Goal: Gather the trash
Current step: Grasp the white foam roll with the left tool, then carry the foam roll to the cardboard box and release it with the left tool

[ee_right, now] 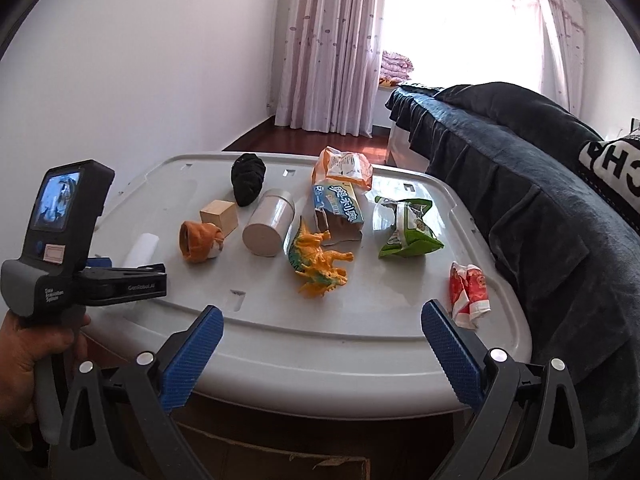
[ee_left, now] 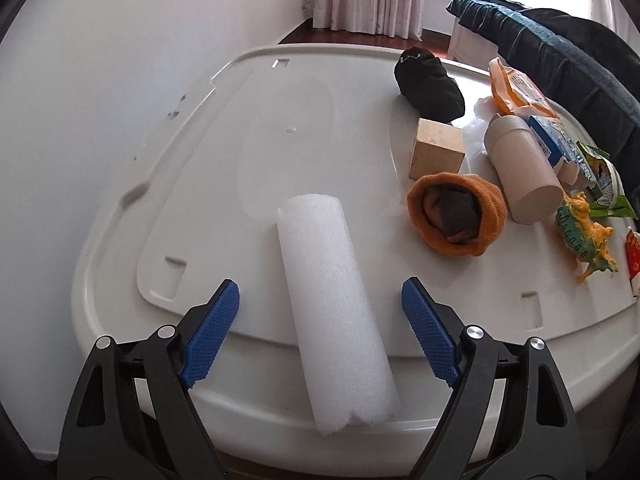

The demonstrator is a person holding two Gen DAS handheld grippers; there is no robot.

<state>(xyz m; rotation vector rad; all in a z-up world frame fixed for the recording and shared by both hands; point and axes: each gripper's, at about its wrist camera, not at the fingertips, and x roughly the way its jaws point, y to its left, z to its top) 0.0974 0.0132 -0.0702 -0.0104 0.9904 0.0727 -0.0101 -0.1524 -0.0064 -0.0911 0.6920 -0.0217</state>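
A white foam roll lies on the white lid, its near end over the front edge. My left gripper is open, its blue fingers on either side of the roll, apart from it. The roll shows small in the right wrist view. My right gripper is open and empty at the lid's front edge. Trash on the lid: an orange bag, a blue wrapper, a green bag, a crumpled red-and-white wrapper.
Also on the lid: a black cloth, a wooden block, an orange hat, a beige cylinder, a toy dinosaur. A dark sofa stands at the right. A cardboard box lies below.
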